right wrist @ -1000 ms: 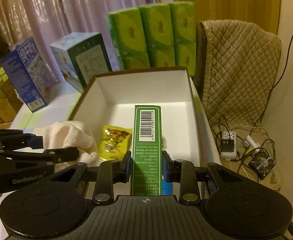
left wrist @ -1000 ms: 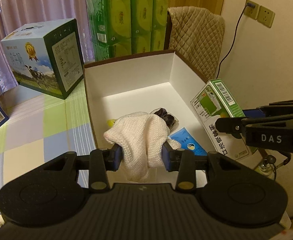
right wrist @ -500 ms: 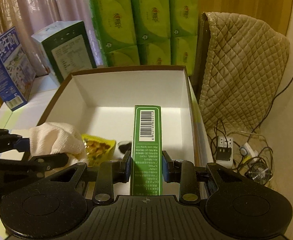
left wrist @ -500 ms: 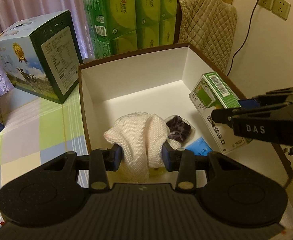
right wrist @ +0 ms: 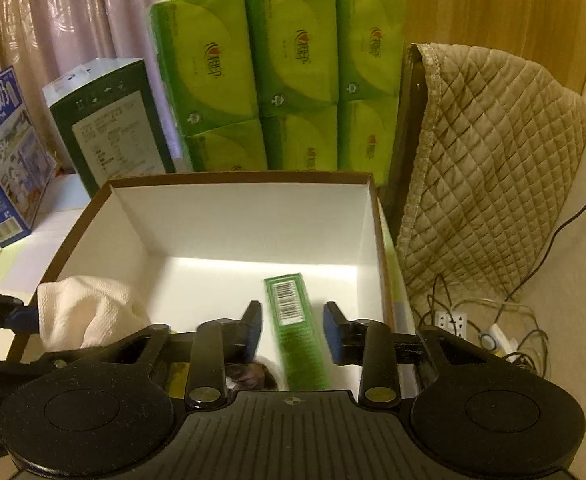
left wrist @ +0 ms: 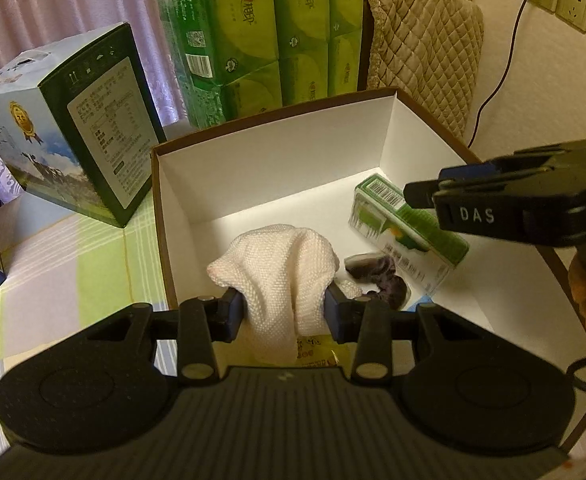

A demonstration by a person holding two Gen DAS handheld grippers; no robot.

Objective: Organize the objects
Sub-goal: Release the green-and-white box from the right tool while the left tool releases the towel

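- Left tool [left wrist: 285,312]: clenched on a white knitted cloth [left wrist: 281,264], held over the near end of the open box [left wrist: 277,160]. The cloth drapes over both pads, so it looks soft, limp and light; a pinch on a bunched fold suits it.
- Right tool [right wrist: 291,330]: released, pads standing clear of the green carton [right wrist: 293,320], which lies inside the box near its right wall.
- Carton appears stiff and light, with smooth faces likely to slip; grip across its narrow sides.
- Dark packet [left wrist: 377,280] and yellow packet [left wrist: 313,354] lie on the box floor beneath the cloth.
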